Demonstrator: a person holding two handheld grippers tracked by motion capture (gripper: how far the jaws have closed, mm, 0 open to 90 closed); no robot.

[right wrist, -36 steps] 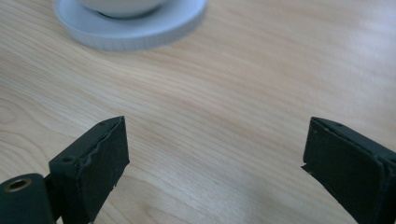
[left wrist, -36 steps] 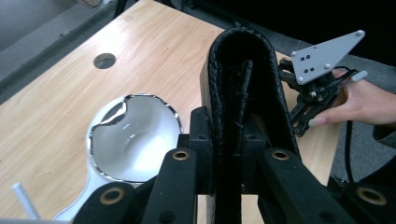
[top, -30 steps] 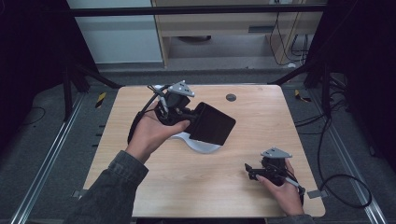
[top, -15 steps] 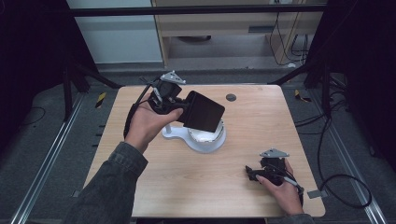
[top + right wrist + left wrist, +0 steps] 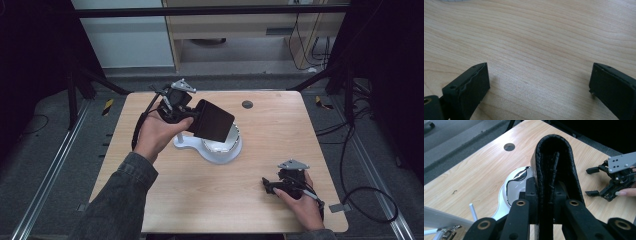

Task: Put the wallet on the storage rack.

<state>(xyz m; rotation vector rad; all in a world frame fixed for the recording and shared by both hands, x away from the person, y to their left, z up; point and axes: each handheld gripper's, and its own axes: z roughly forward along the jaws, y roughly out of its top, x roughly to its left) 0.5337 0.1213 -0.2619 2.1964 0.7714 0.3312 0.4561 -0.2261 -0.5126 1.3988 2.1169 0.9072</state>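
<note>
Black leather wallet [image 5: 212, 120] clamped edge-on in the left gripper [image 5: 186, 116] jaws, held in the air over the white stand [image 5: 216, 146] mid-counter, long axis running away from the jaws toward the far right corner. Right gripper [image 5: 272, 185] jaws wide open, empty, near the front right corner, well apart.

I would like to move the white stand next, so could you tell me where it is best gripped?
Probably the white stand by its narrow tail, coming from above on the left: that end lies flat and bare, while the black case in the left gripper hangs over the round end.
</note>
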